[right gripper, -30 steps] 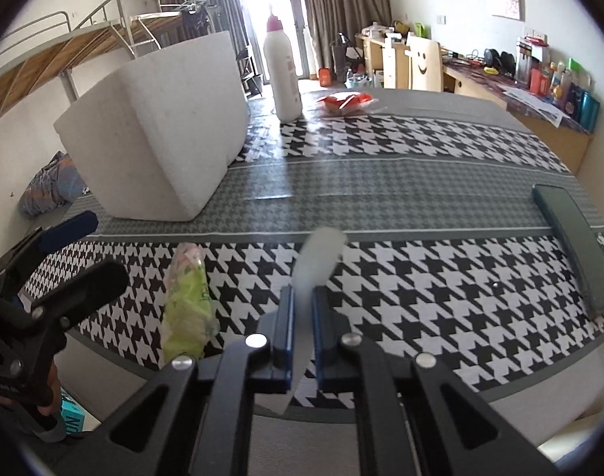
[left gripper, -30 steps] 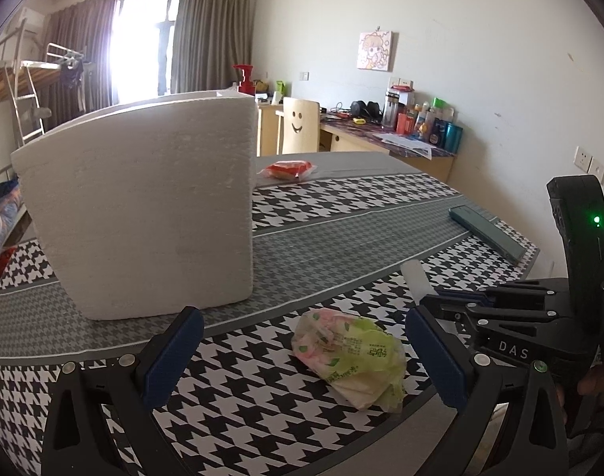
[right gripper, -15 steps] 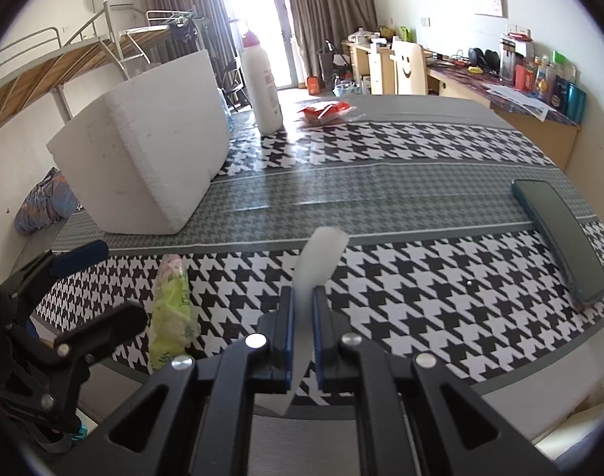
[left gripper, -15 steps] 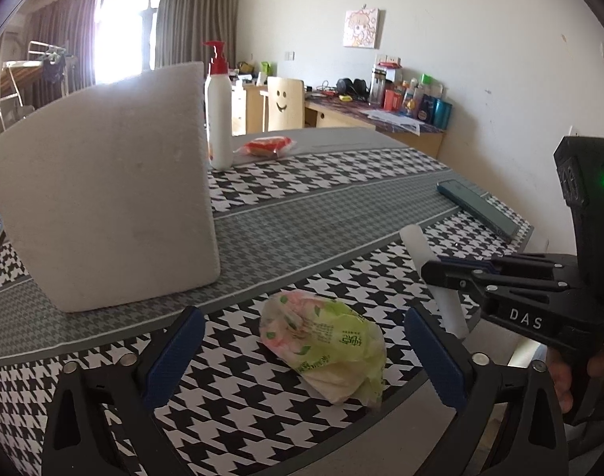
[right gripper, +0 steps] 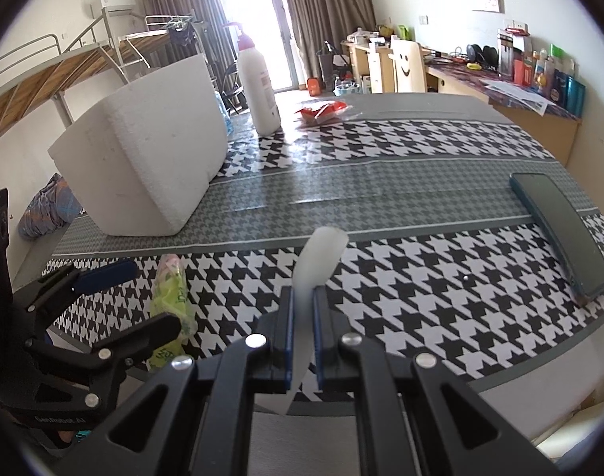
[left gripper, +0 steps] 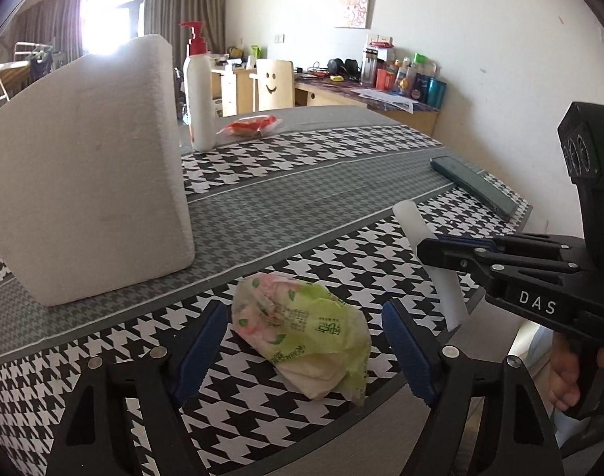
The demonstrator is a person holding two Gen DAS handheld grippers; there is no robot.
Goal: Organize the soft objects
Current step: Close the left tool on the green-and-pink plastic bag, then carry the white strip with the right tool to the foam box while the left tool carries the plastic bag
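Black-and-white houndstooth tabletop (left gripper: 341,166) with grey bands; white foam box (left gripper: 87,182); green-and-pink bag (left gripper: 302,329); white bottle (left gripper: 199,95), red pump; dark teal case (right gripper: 560,230).

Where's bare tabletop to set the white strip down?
Bare: grey band between foam box and dark flat case; houndstooth ahead of the right gripper holding the white strip. Crowded: near edge by tissue pack and left gripper.

Crinkled, glossy plastic tissue packet (left gripper: 302,333) lies on a smooth houndstooth tablecloth (left gripper: 341,182), beside a rough, matt white foam box (left gripper: 87,182) and glossy plastic pump bottle (left gripper: 199,91).
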